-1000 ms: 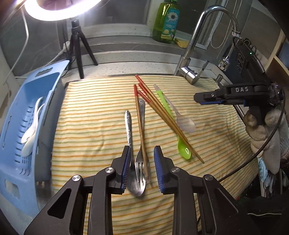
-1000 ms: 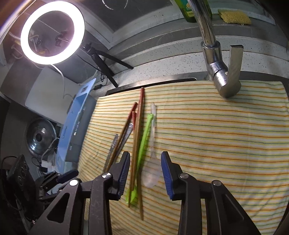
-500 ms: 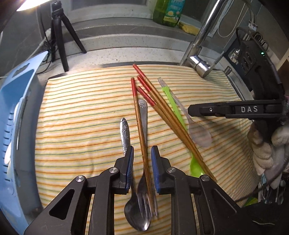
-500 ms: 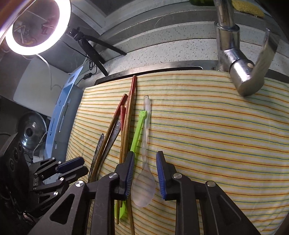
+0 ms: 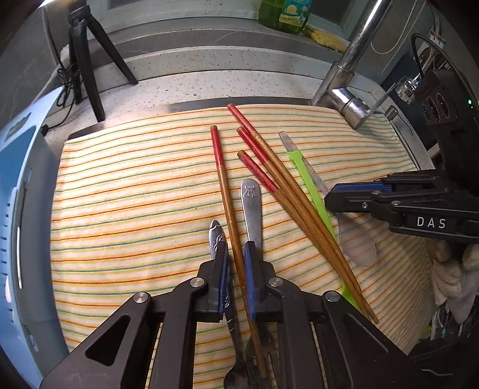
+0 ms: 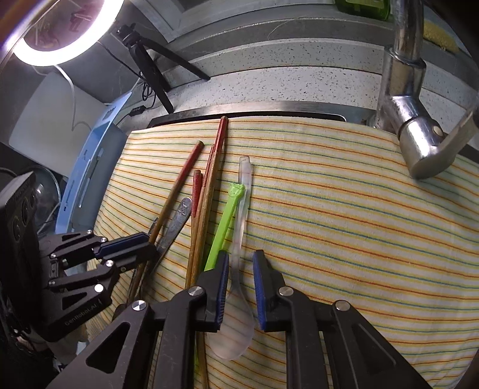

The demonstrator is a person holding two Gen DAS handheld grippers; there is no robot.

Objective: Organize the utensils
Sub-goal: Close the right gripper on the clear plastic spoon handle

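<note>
Utensils lie on a striped cloth [image 5: 125, 209]. My left gripper [image 5: 236, 263] has its jaws nearly closed around a single red-tipped chopstick [image 5: 223, 191]; a metal spoon [image 5: 216, 239] and a metal fork [image 5: 252, 206] lie just outside its fingers. Three more chopsticks [image 5: 287, 191] lie crossed to the right. My right gripper [image 6: 241, 279] is narrowed around the neck of a clear plastic spoon [image 6: 239, 254], with a small gap showing at each pad. A green plastic spoon [image 6: 224, 227] lies just left of it.
A blue drying rack [image 5: 18, 209] stands at the cloth's left edge. A chrome faucet [image 6: 413, 119] overhangs the back right. A black tripod [image 5: 86, 59] and a green soap bottle [image 5: 284, 15] stand behind on the counter.
Both grippers have moved forward over the utensils and narrowed their jaws. The left has closed in on the single chopstick, the right on the clear spoon.
</note>
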